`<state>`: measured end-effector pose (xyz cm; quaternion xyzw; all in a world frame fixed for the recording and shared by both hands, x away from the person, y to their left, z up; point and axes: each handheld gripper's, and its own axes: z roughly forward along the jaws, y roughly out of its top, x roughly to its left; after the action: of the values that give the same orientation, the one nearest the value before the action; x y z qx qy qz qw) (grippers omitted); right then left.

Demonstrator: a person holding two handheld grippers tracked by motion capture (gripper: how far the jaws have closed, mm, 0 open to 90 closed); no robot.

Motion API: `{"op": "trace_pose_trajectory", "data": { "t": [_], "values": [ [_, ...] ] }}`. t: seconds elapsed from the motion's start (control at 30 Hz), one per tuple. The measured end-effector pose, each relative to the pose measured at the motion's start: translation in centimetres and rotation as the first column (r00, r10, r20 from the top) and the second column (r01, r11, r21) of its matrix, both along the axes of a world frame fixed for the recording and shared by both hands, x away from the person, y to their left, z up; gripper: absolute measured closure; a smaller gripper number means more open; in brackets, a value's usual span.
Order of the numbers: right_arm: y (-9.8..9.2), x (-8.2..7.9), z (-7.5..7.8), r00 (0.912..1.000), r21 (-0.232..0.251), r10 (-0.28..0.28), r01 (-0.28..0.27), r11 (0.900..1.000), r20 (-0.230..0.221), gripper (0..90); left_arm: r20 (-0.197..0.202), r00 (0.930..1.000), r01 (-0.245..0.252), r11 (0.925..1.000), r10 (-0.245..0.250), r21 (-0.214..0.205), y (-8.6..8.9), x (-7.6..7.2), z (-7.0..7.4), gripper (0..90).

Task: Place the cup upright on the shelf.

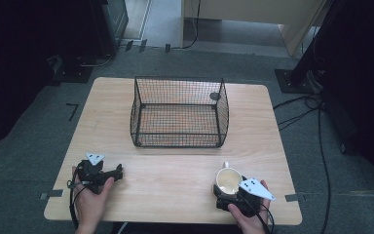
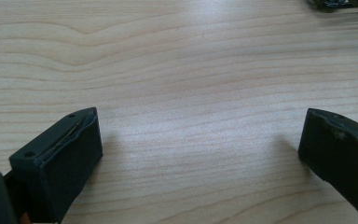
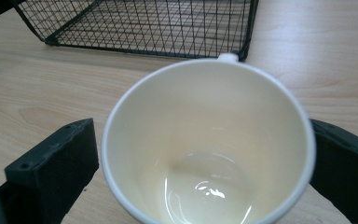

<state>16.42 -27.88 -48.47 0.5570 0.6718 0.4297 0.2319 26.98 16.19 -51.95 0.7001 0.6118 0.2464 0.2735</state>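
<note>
**Cup between the right tongs, left tongs wide**

The right tongs (image 1: 229,187) hold a cream cup (image 3: 209,144) between their jaws, one jaw at each side of it, its handle pointing away from them toward the wire basket (image 1: 179,112) ahead. The left tongs (image 1: 113,173) rest low over the bare tabletop (image 2: 182,70), jaws spread wide with nothing between them.

A lab or test room, by the look: a plain wooden tabletop (image 1: 175,170) on grey carpet (image 1: 24,146), cables (image 1: 321,146) trailing across it, black stands (image 1: 304,68) and tape marks (image 1: 72,111).
</note>
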Motion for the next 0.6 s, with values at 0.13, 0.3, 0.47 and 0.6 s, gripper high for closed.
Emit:
{"op": "trace_pose_trajectory", "data": {
  "t": [0.13, 0.3, 0.47, 0.6],
  "values": [
    [0.2, 0.1, -0.7, 1.0000, -0.015, -0.006, 0.006, 0.9999, -0.003, 0.0, 0.000, 1.0000, 0.000, 1.0000, 0.000, 0.000, 0.0, 0.0, 0.0, 0.0],
    [0.4, 0.4, -1.9, 0.9997, -0.033, -0.020, 0.020, 0.9993, -0.013, 1.1, 0.000, 1.0000, 0.000, 1.0000, 0.000, 0.000, 0.0, 0.0, 0.0, 0.0],
    [0.5, 0.4, -2.4, 0.9992, -0.058, -0.040, 0.040, 0.9975, 0.007, 6.1, 0.000, 1.0000, 0.000, 1.0000, 0.000, -0.001, 0.0, 0.0, 0.0, 0.0],
    [0.9, 0.5, -2.9, 0.9990, -0.082, -0.040, 0.042, 0.9958, 0.020, 6.6, 0.000, 1.0000, 0.000, 1.0000, 0.000, 0.000, 0.0, 0.0, 0.0, 0.0]
  ]
}}
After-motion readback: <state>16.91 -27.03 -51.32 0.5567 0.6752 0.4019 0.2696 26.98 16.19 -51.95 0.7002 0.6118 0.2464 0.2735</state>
